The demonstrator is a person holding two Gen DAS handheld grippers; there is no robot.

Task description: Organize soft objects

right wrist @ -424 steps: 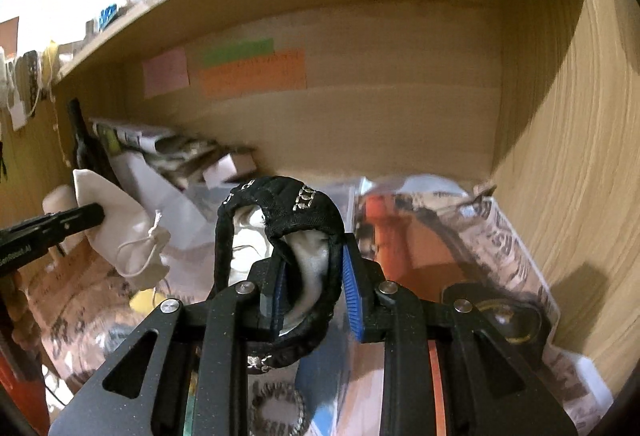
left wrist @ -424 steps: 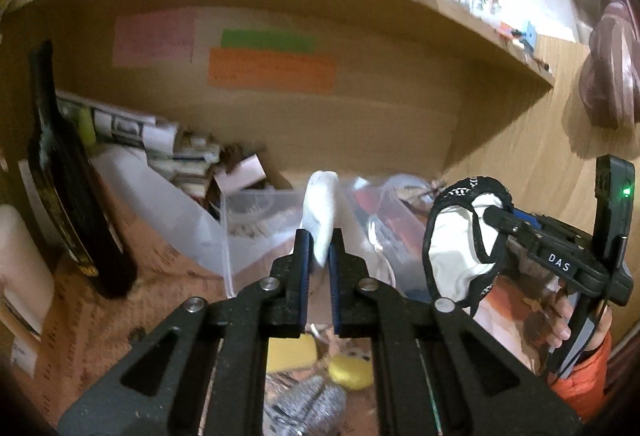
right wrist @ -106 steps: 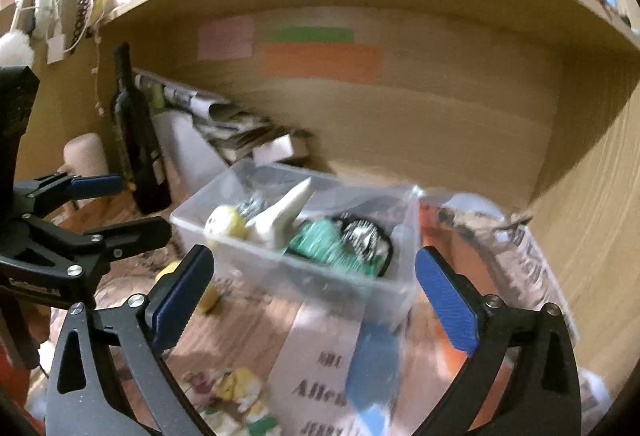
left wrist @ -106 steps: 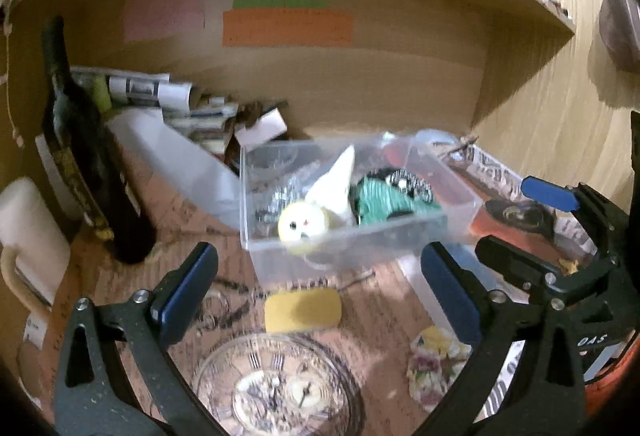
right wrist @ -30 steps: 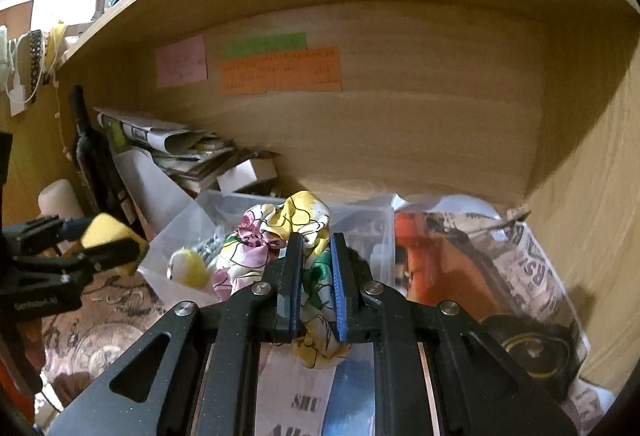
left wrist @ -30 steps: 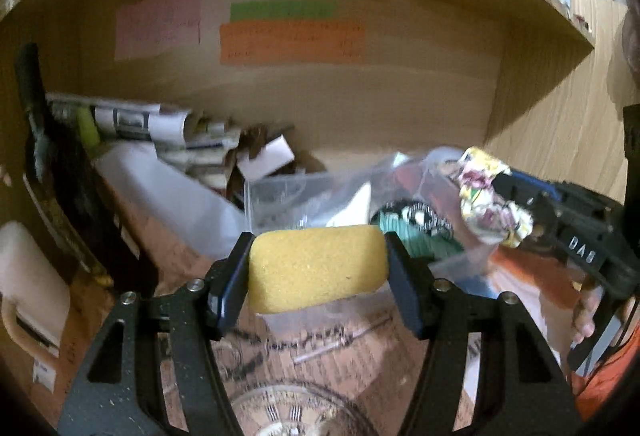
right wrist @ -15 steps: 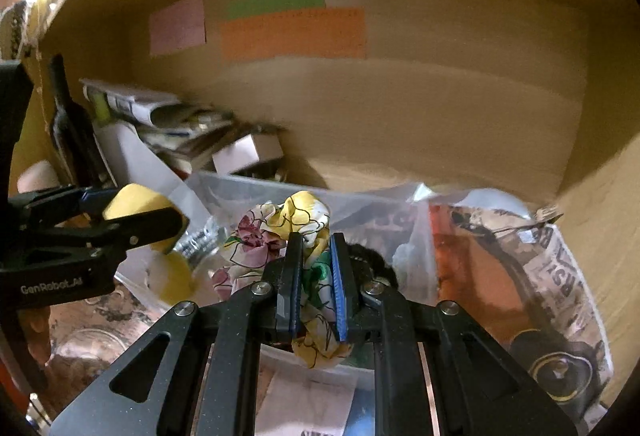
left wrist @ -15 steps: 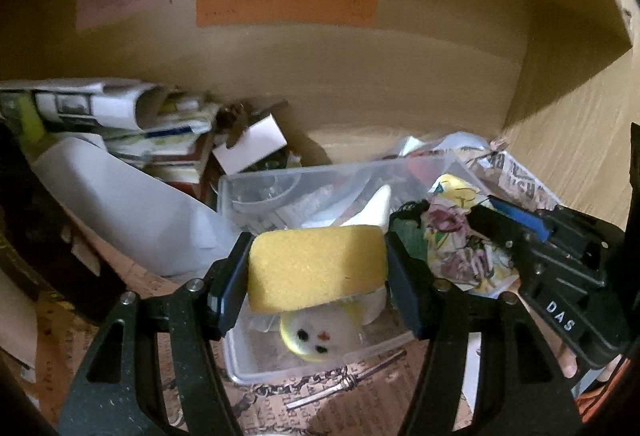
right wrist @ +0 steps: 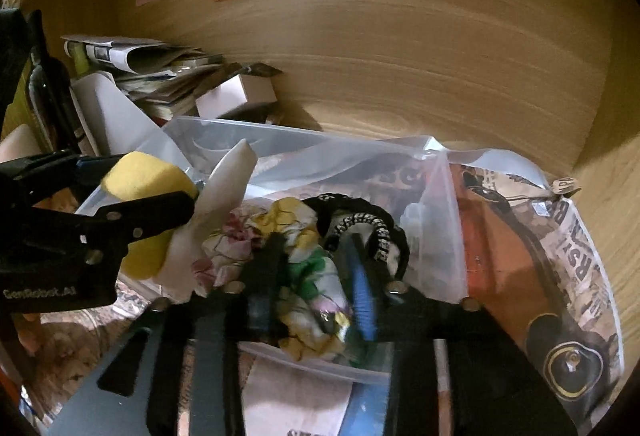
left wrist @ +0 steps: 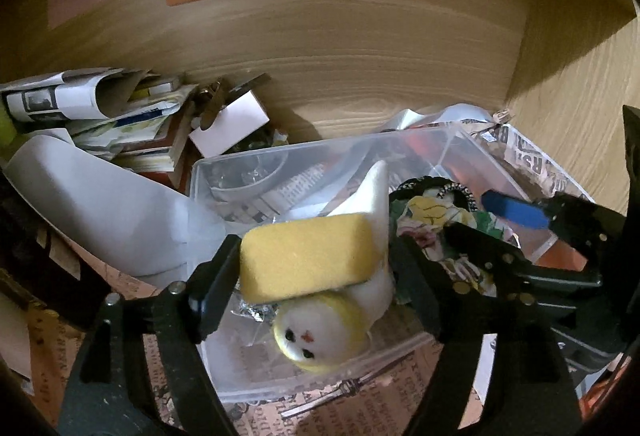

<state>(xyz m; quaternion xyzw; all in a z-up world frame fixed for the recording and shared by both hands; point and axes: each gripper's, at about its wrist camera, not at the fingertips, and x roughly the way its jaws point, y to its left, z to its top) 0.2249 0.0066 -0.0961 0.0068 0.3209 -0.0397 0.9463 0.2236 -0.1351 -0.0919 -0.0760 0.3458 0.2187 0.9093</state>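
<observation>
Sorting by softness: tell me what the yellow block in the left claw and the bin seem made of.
Yellow block: likely foam sponge, matte, with a fine porous grain and rounded edges. Bin: clear, glossy rigid plastic; its contents and the newspaper show through its walls.

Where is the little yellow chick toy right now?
In the left wrist view the chick toy lies in the clear box, near its front wall, just under the yellow sponge that the left gripper holds.
</observation>
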